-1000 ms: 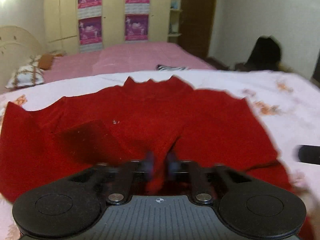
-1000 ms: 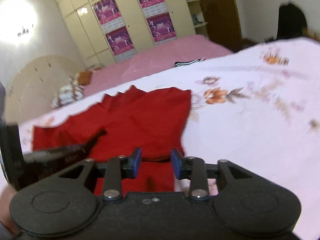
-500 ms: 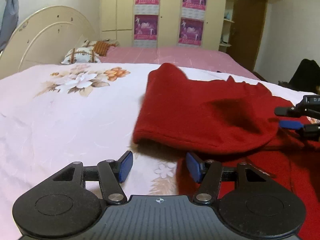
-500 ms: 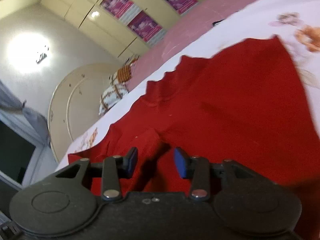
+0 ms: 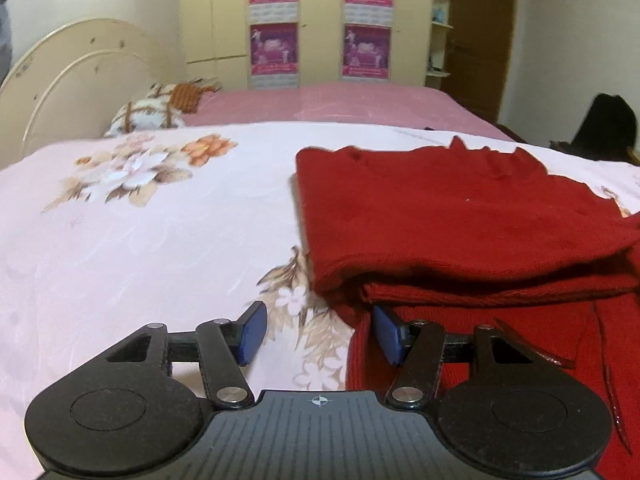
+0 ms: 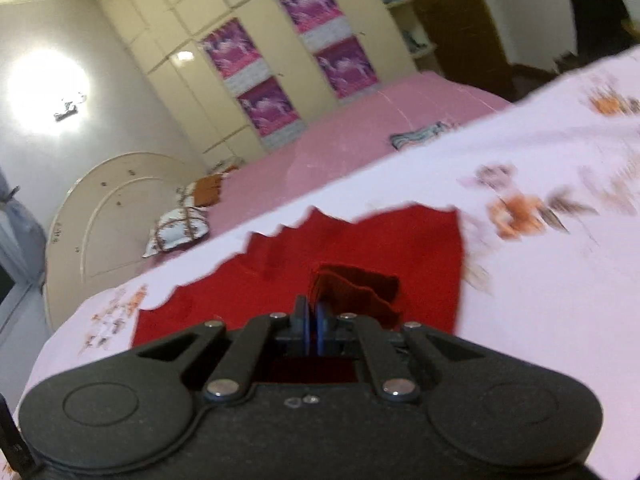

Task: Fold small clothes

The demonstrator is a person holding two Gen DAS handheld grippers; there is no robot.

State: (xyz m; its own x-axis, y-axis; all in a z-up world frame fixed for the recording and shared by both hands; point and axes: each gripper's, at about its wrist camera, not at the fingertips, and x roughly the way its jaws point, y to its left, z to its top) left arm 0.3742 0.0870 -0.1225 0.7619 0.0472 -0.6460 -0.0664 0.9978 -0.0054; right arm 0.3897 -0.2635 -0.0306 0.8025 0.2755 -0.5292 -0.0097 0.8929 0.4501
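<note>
A red knit sweater (image 5: 460,220) lies partly folded on the floral bedspread (image 5: 140,240), its left side doubled over the body. My left gripper (image 5: 316,330) is open and empty, low over the sweater's near left edge, its right pad (image 5: 386,334) over the red cloth. In the right wrist view the sweater (image 6: 360,248) lies ahead. My right gripper (image 6: 311,320) is shut on a bunched fold of the sweater (image 6: 356,288) and holds it raised.
A second bed with a pink cover (image 5: 340,104) lies behind, with pillows (image 5: 148,118) at a cream headboard (image 5: 72,80). Wardrobes with posters (image 5: 320,24) line the far wall. A dark object (image 5: 608,124) sits at the right.
My right gripper closed on a fold of the sweater and lifted it. My left gripper let go earlier, stayed open and shifted along the sweater's left edge.
</note>
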